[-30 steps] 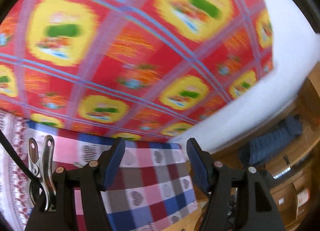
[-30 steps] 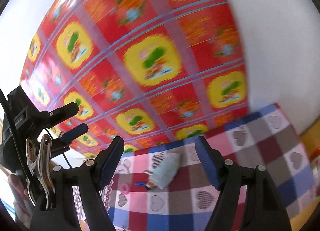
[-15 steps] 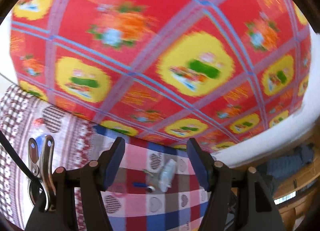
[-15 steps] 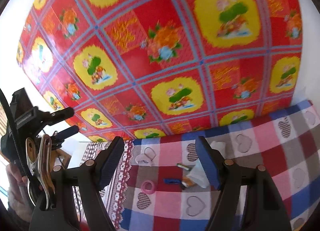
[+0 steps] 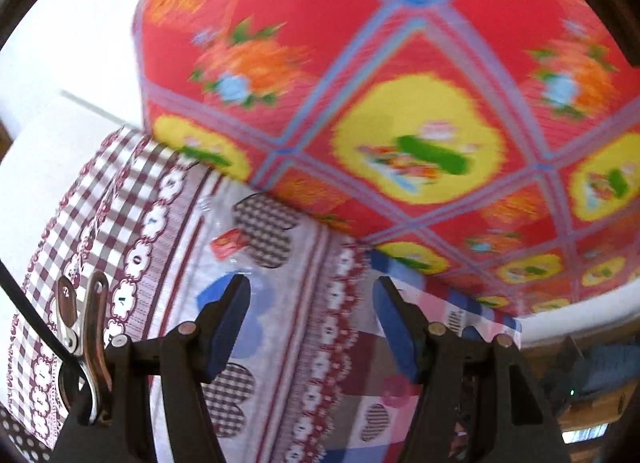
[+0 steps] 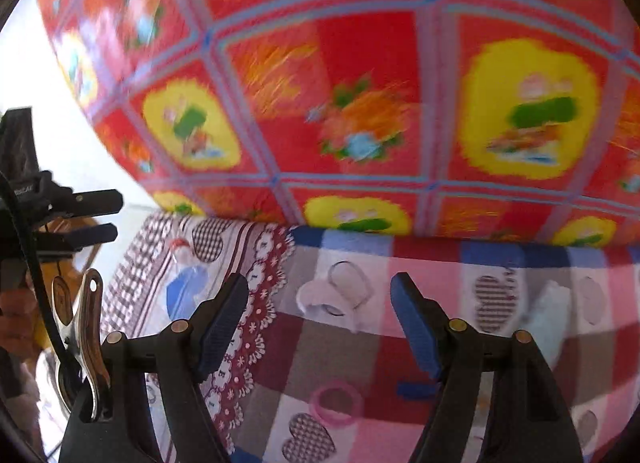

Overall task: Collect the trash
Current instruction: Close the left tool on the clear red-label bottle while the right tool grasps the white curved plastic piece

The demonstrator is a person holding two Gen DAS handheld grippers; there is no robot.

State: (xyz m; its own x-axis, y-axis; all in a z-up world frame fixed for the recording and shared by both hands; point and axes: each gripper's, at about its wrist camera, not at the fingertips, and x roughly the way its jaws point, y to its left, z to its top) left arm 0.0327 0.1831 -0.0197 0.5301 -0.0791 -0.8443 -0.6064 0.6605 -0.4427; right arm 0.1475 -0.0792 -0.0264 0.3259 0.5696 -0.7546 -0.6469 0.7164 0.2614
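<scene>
left claw [image 5: 312,323]: blue-padded fingers spread wide apart, nothing between them, held above the table.
right claw [image 6: 320,327]: blue-padded fingers spread wide apart, gripping nothing, held above the table.
table [image 6: 400,331]: covered by two cloths, a pink, blue and maroon checked cloth with heart prints [image 6: 424,263] under the right claw and a white and maroon gingham cloth with a scalloped border [image 5: 132,199] to the left of it; their edges meet just beside the right claw's left finger.
wall behind: a red plastic sheet with yellow medallions and flower prints [image 6: 360,103], blurred, rising from the far edge of the table.
red wrapper scrap [image 5: 228,243]: small and crumpled, on the gingham cloth, ahead of the left claw and just beyond its left finger; in the right view it lies far left of the claw [image 6: 178,245].
crumpled white paper [image 6: 328,299]: on the checked cloth, straight ahead between the right claw's fingers.
pale blue crumpled wad [image 6: 548,315]: on the checked cloth, to the right of the right claw's right finger.
pink ring [image 6: 336,403]: a small plastic hoop lying flat, below and between the right claw's fingers, close to the camera.
small blue piece [image 6: 412,387]: just beside the inner base of the right finger; too blurred to tell what it is.
</scene>
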